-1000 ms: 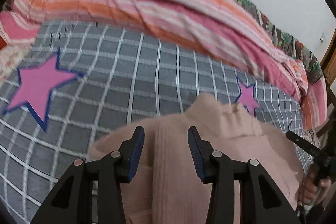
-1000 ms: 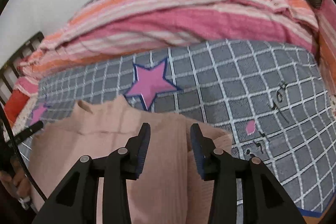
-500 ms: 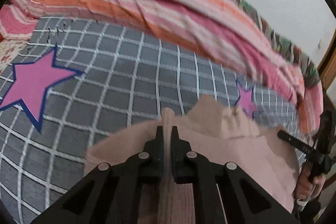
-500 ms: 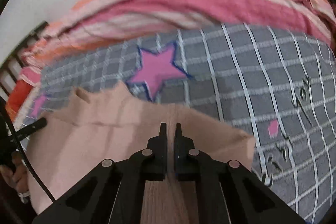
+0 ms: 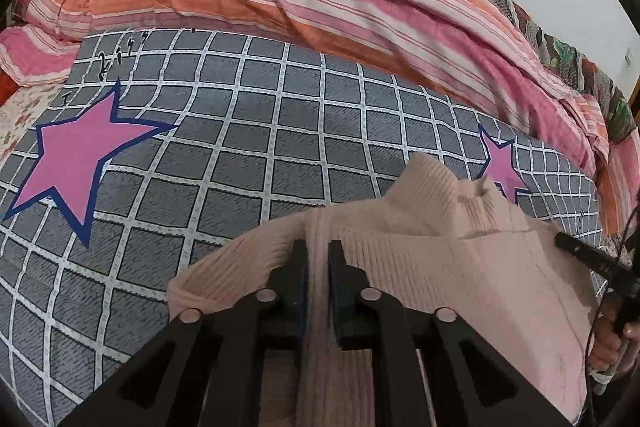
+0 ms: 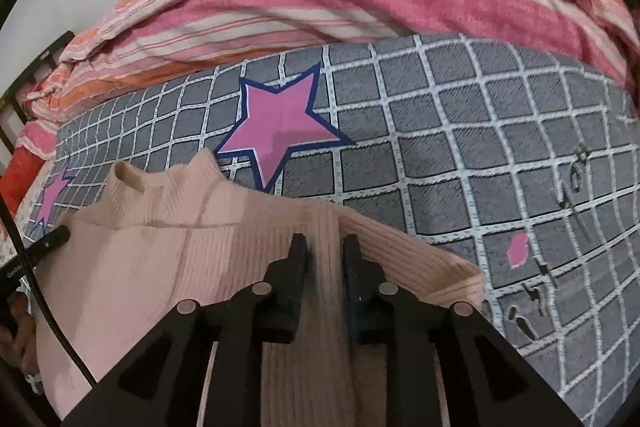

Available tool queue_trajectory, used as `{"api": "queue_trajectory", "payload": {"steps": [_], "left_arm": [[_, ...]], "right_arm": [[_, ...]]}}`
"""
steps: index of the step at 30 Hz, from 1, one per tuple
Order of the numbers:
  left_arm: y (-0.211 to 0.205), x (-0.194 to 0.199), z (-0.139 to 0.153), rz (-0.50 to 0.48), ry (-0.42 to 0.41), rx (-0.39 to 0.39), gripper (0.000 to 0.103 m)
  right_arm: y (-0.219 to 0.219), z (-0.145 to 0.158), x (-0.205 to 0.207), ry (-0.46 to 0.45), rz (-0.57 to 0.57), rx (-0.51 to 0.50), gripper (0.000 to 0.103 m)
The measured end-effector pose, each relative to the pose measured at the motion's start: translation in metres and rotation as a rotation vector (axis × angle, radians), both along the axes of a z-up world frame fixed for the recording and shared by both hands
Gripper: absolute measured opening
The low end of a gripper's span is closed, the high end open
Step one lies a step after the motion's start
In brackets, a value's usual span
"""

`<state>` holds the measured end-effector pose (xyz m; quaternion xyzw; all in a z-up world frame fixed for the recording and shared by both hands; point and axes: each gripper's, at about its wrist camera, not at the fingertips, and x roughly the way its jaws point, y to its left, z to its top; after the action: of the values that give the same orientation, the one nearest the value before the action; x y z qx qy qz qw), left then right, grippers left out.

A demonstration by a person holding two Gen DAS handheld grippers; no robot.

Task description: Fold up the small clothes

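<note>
Pink ribbed sweater (image 5: 460, 267) lies flat on the grey checked bedsheet (image 5: 260, 147), collar away from both cameras; left gripper (image 5: 318, 251) pinches a raised ridge of its left shoulder, jaws opening; right gripper (image 6: 324, 247) pinches a ridge at its right shoulder, jaws opening.

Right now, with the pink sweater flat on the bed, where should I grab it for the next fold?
Pinch the sweater at each shoulder beside the collar, coming from the hem side, angled down. It lies flat, collar far, so only a bunched ridge gives purchase. The left gripper and right gripper hold such ridges, jaws opening.
</note>
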<state>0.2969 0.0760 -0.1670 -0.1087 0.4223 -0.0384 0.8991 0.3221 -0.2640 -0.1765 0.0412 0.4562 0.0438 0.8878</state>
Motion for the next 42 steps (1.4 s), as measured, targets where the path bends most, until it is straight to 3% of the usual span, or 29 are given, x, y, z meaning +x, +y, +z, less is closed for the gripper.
{"api": "queue_trajectory", "payload": {"steps": [5,7,20,26,29,42], "left_arm": [[-0.004,-0.008,0.002,-0.006,-0.012,0.036,0.023],[-0.005,-0.012,0.003,-0.01,-0.02,0.04,0.026],[-0.009,-0.045,0.011,-0.025,-0.099,0.102,0.033],[-0.007,-0.055,0.01,-0.004,-0.117,0.099,0.035],[-0.004,-0.059,0.011,0.006,-0.128,0.092,0.035],[-0.002,-0.065,0.012,0.06,-0.152,0.087,0.035]], "right_arm": [[0.014,0.026,-0.028,-0.106,0.022,-0.066,0.038],[0.02,0.031,-0.036,-0.123,0.028,-0.065,0.04],[0.08,0.045,-0.079,-0.187,0.101,-0.03,0.04],[0.093,0.034,-0.085,-0.159,0.108,-0.013,0.04],[0.091,0.026,-0.086,-0.126,0.101,-0.036,0.04],[0.054,0.02,-0.099,-0.131,0.024,-0.036,0.04]]}}
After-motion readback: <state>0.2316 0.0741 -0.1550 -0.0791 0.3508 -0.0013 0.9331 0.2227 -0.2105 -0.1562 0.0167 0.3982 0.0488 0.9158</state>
